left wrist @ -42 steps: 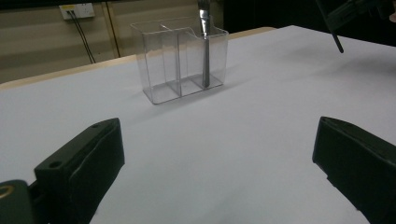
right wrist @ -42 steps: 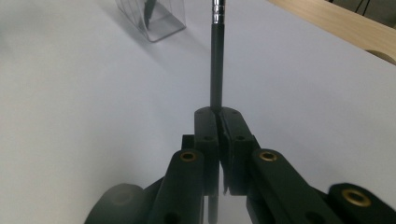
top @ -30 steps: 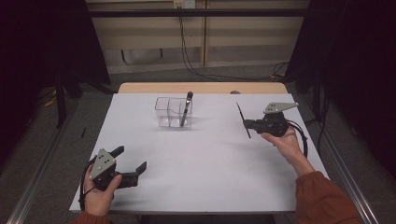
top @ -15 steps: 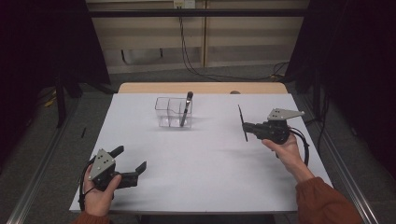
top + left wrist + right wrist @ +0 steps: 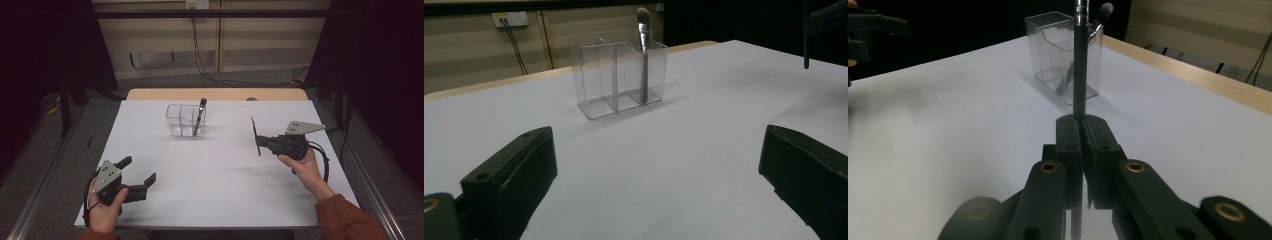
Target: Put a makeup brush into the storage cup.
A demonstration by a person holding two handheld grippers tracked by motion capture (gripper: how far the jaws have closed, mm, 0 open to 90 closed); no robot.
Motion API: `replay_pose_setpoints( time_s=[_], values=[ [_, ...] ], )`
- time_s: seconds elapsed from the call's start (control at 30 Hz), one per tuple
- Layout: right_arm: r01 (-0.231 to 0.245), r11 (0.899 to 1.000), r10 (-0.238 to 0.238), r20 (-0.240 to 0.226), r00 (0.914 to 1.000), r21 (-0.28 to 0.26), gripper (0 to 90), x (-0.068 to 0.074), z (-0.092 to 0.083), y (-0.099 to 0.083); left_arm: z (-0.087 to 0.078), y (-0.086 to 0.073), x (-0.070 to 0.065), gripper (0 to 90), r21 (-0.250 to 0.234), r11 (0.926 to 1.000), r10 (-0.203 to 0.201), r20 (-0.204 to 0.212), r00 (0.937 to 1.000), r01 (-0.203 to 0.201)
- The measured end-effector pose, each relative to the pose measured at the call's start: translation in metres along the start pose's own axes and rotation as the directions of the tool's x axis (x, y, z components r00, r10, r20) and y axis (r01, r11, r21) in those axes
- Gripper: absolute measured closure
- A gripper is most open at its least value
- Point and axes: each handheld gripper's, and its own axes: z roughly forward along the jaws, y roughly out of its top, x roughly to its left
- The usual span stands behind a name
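2 brushes matter here. 1 makeup brush (image 5: 200,116) already stands in the right end of the clear holder (image 5: 186,120), with its soft tip up. The holder sits near the far edge of the counter (image 5: 215,190).

The right gripper (image 5: 258,137) is off to the right of the holder, well apart from it. Its jaws are pressed tight on a thin dark stick (image 5: 1079,65), likely another brush, which stands upright. The left gripper (image 5: 140,175) rests near the front of the counter, far from the holder, with its jaws wide open and nothing between them.

I think the next job is to drop the stick into the holder. That could go wrong. The holder looks light, and no gripper is holding it. If the stick bumps the rim or a thin wall inside, the holder could slide or tip over. The stick could also knock the brush already in there. It is held by a small part only, so a bump could twist it in the jaws.
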Motion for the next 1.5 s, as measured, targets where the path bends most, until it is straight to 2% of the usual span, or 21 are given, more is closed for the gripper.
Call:
replay_pose_setpoints(
  time_s=[0.2, 0.47, 0.63, 0.87, 1.07, 1.23, 1.33, 1.5],
  values=[
    [0.009, 1.000, -0.009, -0.032, 0.9994, -0.008, 86.7, 0.010, 0.003, 0.000, -0.002, 0.001, -0.001, 2.3, 0.006, 1.0000, -0.004, -0.016, 0.9999, 0.004],
    [0.018, 1.000, -0.020, -0.061, 0.9980, -0.023, 86.8, 0.023, 0.001, 0.001, 0.000, 0.001, -0.004, 2.2, 0.003, 0.9996, -0.027, 0.005, 0.9996, 0.027],
    [0.011, 0.999, -0.014, -0.070, 0.9974, -0.045, 86.7, 0.031, -0.001, 0.003, 0.005, 0.004, -0.008, 2.3, 0.010, 0.9999, -0.011, 0.031, 0.9995, 0.011],
    [0.012, 1.000, -0.014, -0.099, 0.9949, -0.025, 86.7, 0.045, 0.006, 0.001, 0.013, 0.010, -0.017, 2.4, 0.011, 0.9998, 0.017, 0.068, 0.9975, -0.018],
    [0.006, 1.000, -0.010, -0.117, 0.9931, -0.030, 86.7, 0.052, 0.012, 0.003, 0.019, 0.016, -0.025, 2.6, 0.021, 0.9985, 0.047, 0.121, 0.9916, -0.050],
    [0.013, 1.000, -0.016, -0.129, 0.9915, -0.027, 86.7, 0.061, 0.016, 0.005, 0.021, 0.022, -0.031, 2.2, -0.001, 0.9990, 0.044, 0.134, 0.9900, -0.044],
    [0.015, 0.999, -0.019, -0.142, 0.9897, -0.031, 86.7, 0.065, 0.019, 0.006, 0.023, 0.024, -0.034, 2.2, -0.008, 0.9996, 0.028, 0.148, 0.9886, -0.027],
    [0.021, 1.000, -0.024, -0.161, 0.9866, -0.017, 86.7, 0.071, 0.028, 0.005, 0.031, 0.026, -0.040, 2.7, 0.009, 0.9992, 0.038, 0.173, 0.9841, -0.040]
  ],
)
